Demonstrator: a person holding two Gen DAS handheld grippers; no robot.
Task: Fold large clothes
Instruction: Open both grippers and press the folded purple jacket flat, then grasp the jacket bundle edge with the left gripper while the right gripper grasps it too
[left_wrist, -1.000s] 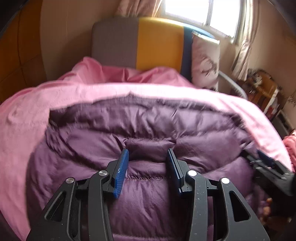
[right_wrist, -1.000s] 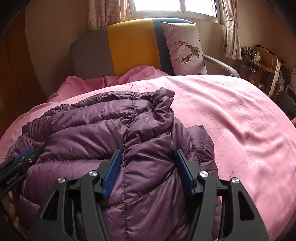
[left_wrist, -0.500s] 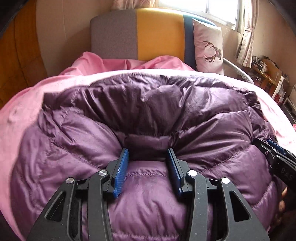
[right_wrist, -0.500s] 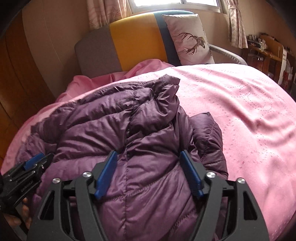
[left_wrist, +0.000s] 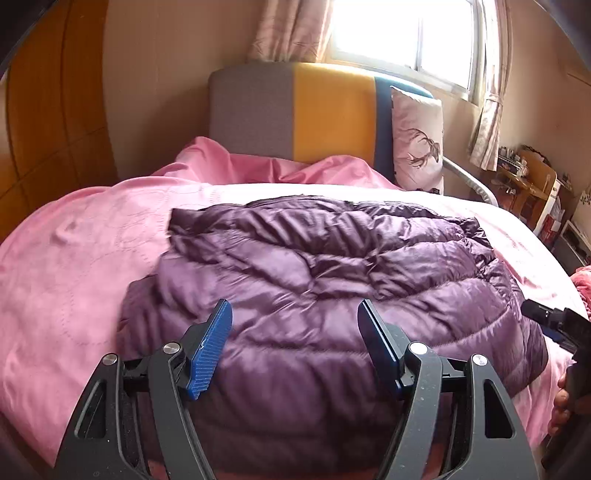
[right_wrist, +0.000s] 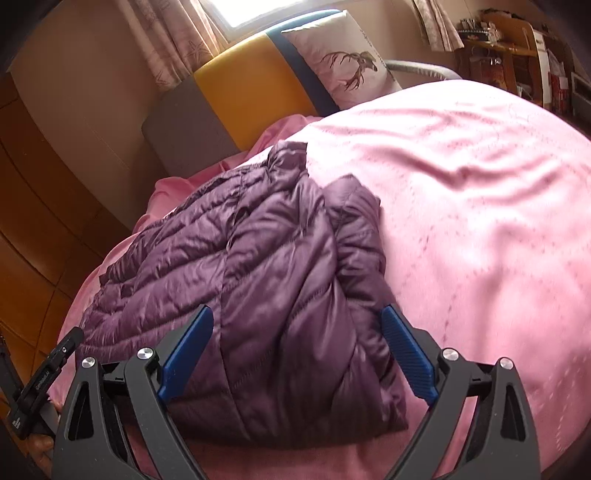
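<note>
A purple quilted down jacket lies folded in a thick bundle on the pink bedspread; it also shows in the right wrist view. My left gripper is open and empty, held just above the jacket's near edge. My right gripper is open and empty over the jacket's near right end. The right gripper's tip shows at the right edge of the left wrist view, and the left gripper's at the lower left of the right wrist view.
A grey, yellow and blue headboard stands at the bed's far end with a deer-print pillow. A wooden wardrobe is on the left. Cluttered shelves stand at the right. Bare bedspread stretches right of the jacket.
Both grippers have opened and let go of the jacket. They have pulled back and up, and the jacket now rests on the bed.
</note>
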